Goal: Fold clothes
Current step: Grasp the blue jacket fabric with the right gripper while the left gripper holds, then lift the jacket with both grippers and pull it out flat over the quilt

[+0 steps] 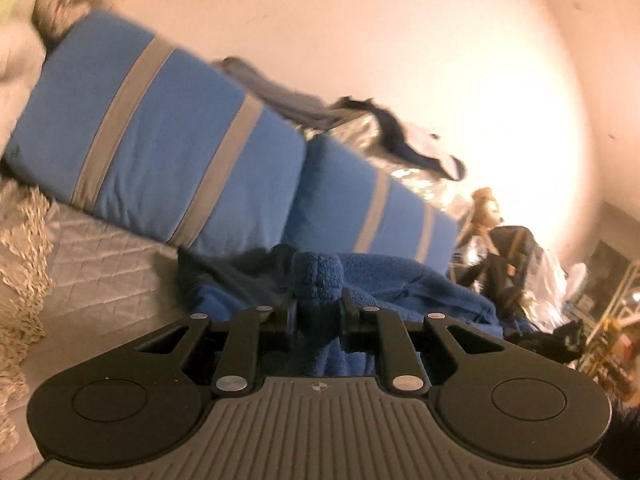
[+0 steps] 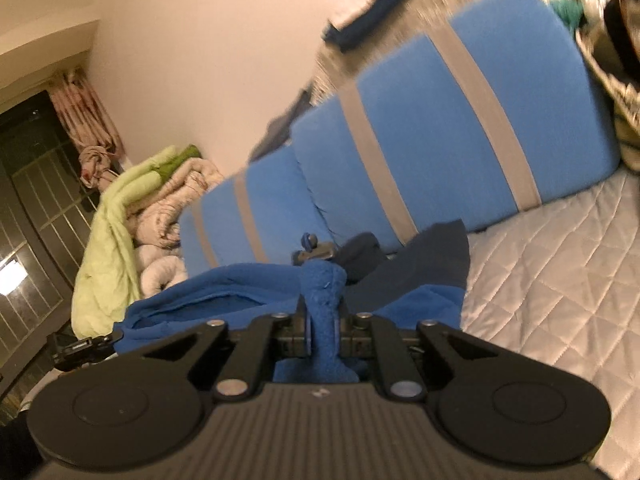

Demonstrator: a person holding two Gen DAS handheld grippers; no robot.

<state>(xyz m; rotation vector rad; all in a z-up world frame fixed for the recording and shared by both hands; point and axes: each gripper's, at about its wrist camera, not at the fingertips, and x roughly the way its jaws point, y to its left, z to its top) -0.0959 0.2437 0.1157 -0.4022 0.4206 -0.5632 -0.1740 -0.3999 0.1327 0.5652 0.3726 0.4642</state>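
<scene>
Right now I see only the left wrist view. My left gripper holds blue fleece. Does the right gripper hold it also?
Observer: Yes. The right gripper is shut on a bunched fold of the same blue fleece garment.
Operator: What lies to the side of it?
Observer: A light green blanket, heaped against the wall beyond the striped blue cushions.
Operator: Is any other gripper in that view?
Observer: Yes, a small one shows beyond the fleece, by the cushions. Probably yours.
</scene>
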